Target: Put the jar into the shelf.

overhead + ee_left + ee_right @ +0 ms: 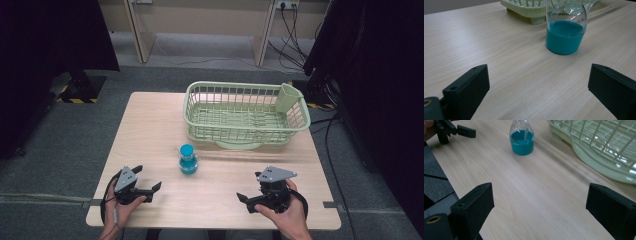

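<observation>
Clear bottle [188,160] with blue cap, part-filled with teal liquid, upright at centre of high view on wooden table [150,130]. Upper middle of left gripper view [565,32], upper left-centre of right gripper view [522,137]. Just in front of pale green wire basket [245,107], not touching; basket upper right of centre, green cup [287,97] clipped at its right corner, pale green tray [599,167] under it. Left gripper [145,182] lower left, held in left hand [122,207], jaws spread wide, nothing between, aimed toward bottle, apart from it. Right gripper [250,197] lower right, in right hand [285,217], jaws wide apart too, empty, pointing left. Grey carpet floor [55,145] around table; dark curtains [50,35] at both upper corners.
</observation>
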The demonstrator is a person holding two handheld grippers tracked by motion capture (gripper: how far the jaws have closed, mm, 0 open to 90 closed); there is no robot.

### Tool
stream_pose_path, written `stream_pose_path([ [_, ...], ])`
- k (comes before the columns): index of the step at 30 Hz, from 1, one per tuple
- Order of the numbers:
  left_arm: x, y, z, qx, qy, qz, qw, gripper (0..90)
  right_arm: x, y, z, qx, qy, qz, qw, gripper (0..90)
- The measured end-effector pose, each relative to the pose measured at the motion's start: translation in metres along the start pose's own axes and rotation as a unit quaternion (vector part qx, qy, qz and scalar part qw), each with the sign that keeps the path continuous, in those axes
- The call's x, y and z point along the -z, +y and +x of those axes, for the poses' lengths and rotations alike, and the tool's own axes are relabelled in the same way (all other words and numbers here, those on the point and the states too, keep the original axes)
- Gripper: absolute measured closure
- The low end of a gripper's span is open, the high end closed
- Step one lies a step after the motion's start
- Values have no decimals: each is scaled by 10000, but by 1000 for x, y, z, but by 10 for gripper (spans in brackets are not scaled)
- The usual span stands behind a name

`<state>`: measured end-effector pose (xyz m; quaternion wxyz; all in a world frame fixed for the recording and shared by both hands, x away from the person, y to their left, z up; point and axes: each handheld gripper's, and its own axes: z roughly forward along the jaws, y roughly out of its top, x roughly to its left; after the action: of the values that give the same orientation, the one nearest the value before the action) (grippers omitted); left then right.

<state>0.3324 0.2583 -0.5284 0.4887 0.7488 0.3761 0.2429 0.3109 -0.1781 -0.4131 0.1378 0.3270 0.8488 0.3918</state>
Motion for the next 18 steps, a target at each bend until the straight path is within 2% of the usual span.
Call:
stream_pose_path([
  [5,0,0,0,4,-5,-2,10000,33,-11,20,2,171,79,0,9998,87],
  [18,0,0,0,-14,-10,21,10000,33,-43,59,1,298,212,71,9993,118],
])
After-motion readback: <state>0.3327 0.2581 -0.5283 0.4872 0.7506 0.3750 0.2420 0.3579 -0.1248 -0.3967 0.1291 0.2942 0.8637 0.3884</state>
